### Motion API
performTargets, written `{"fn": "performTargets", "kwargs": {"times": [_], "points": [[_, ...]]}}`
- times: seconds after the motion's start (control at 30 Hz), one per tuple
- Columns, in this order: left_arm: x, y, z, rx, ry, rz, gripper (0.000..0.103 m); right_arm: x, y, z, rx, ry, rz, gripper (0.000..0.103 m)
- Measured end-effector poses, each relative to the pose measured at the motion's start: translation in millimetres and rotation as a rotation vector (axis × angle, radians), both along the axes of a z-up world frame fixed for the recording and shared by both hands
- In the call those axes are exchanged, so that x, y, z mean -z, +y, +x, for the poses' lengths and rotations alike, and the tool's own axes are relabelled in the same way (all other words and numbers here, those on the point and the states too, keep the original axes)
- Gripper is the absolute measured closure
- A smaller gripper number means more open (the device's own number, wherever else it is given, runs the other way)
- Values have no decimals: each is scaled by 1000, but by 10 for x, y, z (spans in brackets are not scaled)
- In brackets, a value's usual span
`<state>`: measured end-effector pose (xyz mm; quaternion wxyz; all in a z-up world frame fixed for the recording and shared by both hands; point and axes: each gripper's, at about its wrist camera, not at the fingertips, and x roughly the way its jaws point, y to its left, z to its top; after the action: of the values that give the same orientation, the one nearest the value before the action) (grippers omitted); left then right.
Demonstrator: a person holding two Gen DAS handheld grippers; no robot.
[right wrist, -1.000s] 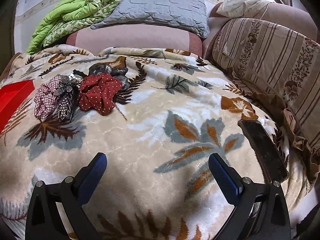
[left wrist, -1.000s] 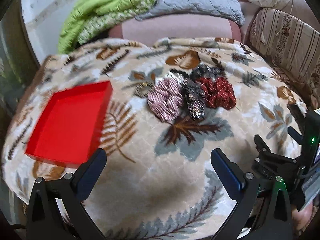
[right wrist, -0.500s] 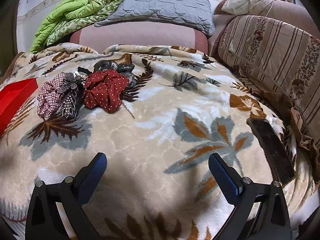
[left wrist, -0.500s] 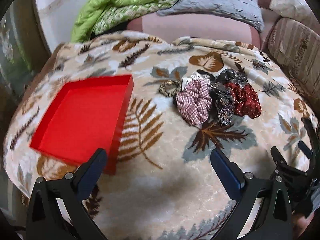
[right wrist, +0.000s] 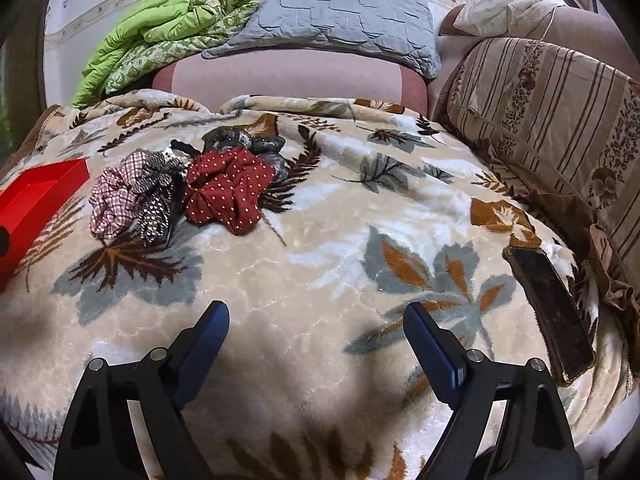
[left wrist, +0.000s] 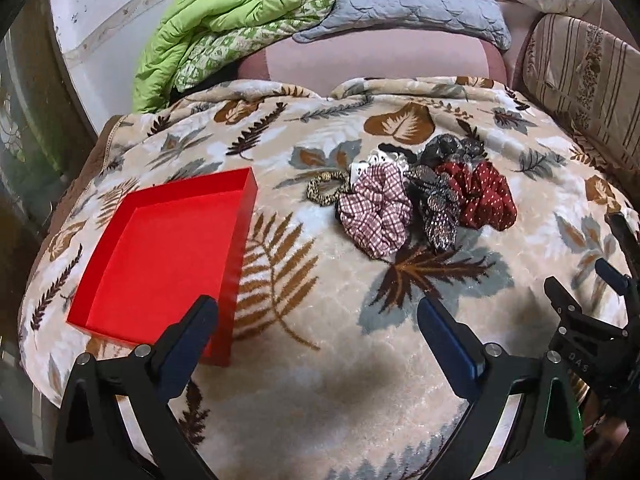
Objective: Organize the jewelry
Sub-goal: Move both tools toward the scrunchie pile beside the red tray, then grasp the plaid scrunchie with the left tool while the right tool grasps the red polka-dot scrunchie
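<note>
A pile of hair accessories lies on the leaf-patterned blanket (left wrist: 320, 360): a pink checked scrunchie (left wrist: 376, 212), a sequined clip (left wrist: 438, 208), a red dotted scrunchie (left wrist: 484, 196), a dark grey scrunchie (left wrist: 452, 148) and a leopard hair tie (left wrist: 326, 192). An empty red tray (left wrist: 160, 256) lies left of them. My left gripper (left wrist: 316, 320) is open and empty, near the tray's front corner. My right gripper (right wrist: 316, 324) is open and empty, well in front of the red dotted scrunchie (right wrist: 228, 188) and checked scrunchie (right wrist: 116, 196).
A black phone (right wrist: 552, 312) lies at the blanket's right edge beside a striped cushion (right wrist: 560, 112). A grey pillow (right wrist: 340, 16) and a green quilt (right wrist: 152, 40) rest on the pink headboard behind. The right gripper's body (left wrist: 592, 344) shows at the left view's right edge.
The left gripper has swung left and back, so the red tray now sits nearer the centre. The right gripper has drifted slightly forward. Both stayed open.
</note>
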<state>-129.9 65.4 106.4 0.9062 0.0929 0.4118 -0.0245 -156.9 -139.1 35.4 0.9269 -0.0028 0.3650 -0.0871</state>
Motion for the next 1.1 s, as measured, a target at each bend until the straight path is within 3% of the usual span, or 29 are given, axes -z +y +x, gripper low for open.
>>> {"fn": "performTargets", "kwargs": {"times": [0.23,0.3,0.37,0.43,0.5,0.77,1.0,1.07,1.1], "points": [[-40,34,138,9,17,16,3,-97,-199,179,-8,23,143,28],[-72,56,228,19,25,-14,3,-133,-269,310,-16,26,208,32],[-106,75,345,35,32,-64,12,-180,-333,496,-37,23,296,35],[-103,66,536,41,67,-103,32,-211,-364,722,-74,25,368,35],[-48,31,739,42,98,-135,34,-211,-348,884,-106,31,404,35],[392,-223,1390,60,176,-109,34,-31,-278,1174,-188,59,493,36],[706,-243,1595,42,275,-204,35,3,-130,1284,-217,70,422,39],[724,-277,1571,49,289,-216,63,46,-125,1304,-222,83,435,53],[731,-292,1556,44,305,-210,87,71,-128,1315,-230,93,450,61]]}}
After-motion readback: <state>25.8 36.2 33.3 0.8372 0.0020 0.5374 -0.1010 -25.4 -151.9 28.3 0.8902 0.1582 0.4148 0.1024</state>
